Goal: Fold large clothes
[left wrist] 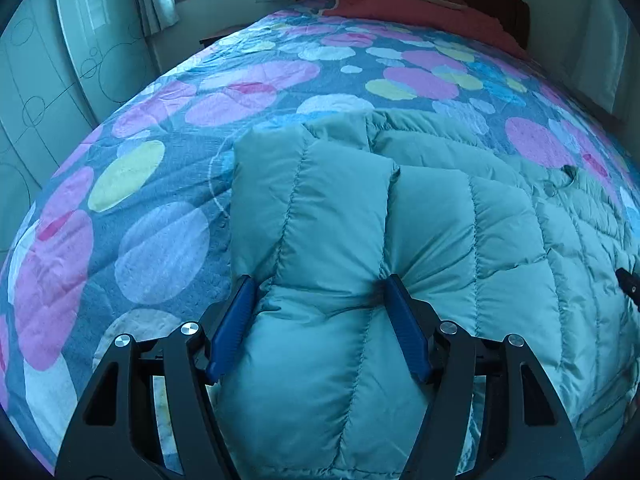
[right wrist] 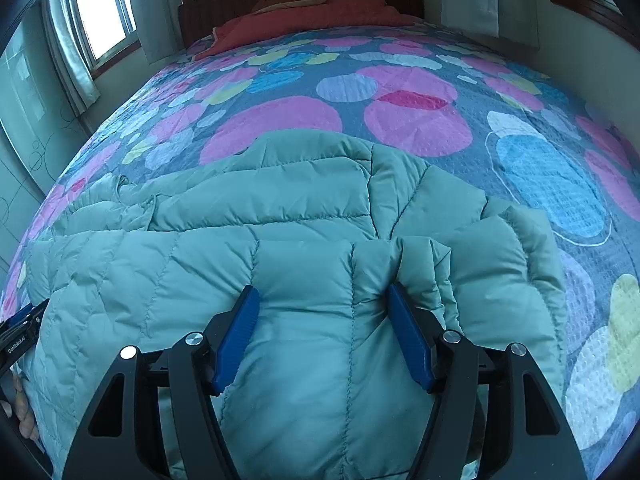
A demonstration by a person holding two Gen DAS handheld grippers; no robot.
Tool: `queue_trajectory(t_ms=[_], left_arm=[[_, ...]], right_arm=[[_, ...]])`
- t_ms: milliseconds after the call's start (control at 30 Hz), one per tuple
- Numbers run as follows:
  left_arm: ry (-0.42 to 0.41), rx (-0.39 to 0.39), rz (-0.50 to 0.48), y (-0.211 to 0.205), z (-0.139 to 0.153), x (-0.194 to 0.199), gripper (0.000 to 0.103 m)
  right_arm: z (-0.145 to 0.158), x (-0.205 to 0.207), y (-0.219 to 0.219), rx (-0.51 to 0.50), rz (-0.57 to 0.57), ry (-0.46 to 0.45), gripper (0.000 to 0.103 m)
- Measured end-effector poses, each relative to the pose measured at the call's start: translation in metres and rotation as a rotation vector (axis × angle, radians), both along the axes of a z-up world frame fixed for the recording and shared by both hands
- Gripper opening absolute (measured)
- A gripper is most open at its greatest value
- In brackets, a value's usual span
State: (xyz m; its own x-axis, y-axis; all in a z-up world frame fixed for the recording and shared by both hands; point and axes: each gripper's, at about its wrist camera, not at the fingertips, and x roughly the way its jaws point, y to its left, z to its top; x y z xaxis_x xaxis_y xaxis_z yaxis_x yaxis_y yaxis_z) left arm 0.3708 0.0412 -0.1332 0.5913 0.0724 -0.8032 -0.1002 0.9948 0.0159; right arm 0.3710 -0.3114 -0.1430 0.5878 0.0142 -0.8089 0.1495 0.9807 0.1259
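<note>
A teal quilted puffer jacket lies spread on the bed, also in the right wrist view. My left gripper has its blue fingers set wide, one on each side of a folded sleeve-like panel at the jacket's left end. My right gripper is likewise wide, its fingers pressed into padded folds at the jacket's right end. The left gripper's tip shows at the left edge of the right wrist view.
The bed is covered by a blue quilt with pink, yellow and blue circles. A red blanket and a pillow lie by the dark headboard. A wardrobe and a window stand on the left.
</note>
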Motion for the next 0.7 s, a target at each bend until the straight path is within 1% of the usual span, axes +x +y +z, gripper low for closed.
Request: queue_trajectory(t_ms=[67, 133, 167, 233, 267, 300, 333, 433, 533, 700], left_arm=[[-0.034, -0.028, -0.012, 0.003, 0.01, -0.016, 0.066], [-0.067, -0.018, -0.009, 0.006, 0.014, -0.031, 0.066], [-0.057, -0.01, -0.005, 0.008, 0.009, -0.034, 0.066], [0.006, -0.022, -0.024, 0.01, -0.009, -0.029, 0.068], [0.016, -0.041, -0.017, 0.012, -0.013, -0.03, 0.069], [0.01, -0.06, 0.0, 0.015, -0.012, -0.033, 0.069], [0.009, -0.071, 0.009, 0.017, -0.008, -0.037, 0.069], [-0.004, -0.081, 0.0, 0.022, 0.004, -0.055, 0.069], [-0.031, -0.097, 0.003, 0.035, 0.015, -0.086, 0.069], [-0.002, -0.169, 0.025, 0.065, 0.015, -0.145, 0.069]], right_arm=[[0.011, -0.015, 0.0, 0.011, 0.004, -0.016, 0.066], [0.017, -0.034, 0.001, -0.032, 0.0, -0.028, 0.066], [0.016, -0.043, 0.001, -0.054, -0.009, -0.029, 0.066], [-0.001, -0.047, 0.002, -0.06, 0.007, 0.019, 0.066], [-0.009, -0.047, 0.002, -0.067, 0.02, 0.022, 0.067], [-0.009, -0.049, 0.003, -0.074, 0.027, 0.003, 0.067], [-0.006, -0.053, 0.002, -0.068, 0.026, -0.003, 0.067], [0.009, -0.071, -0.006, -0.003, 0.015, -0.023, 0.067], [0.023, -0.104, -0.016, 0.031, -0.011, -0.055, 0.067], [0.027, -0.17, -0.044, 0.078, -0.069, -0.047, 0.067]])
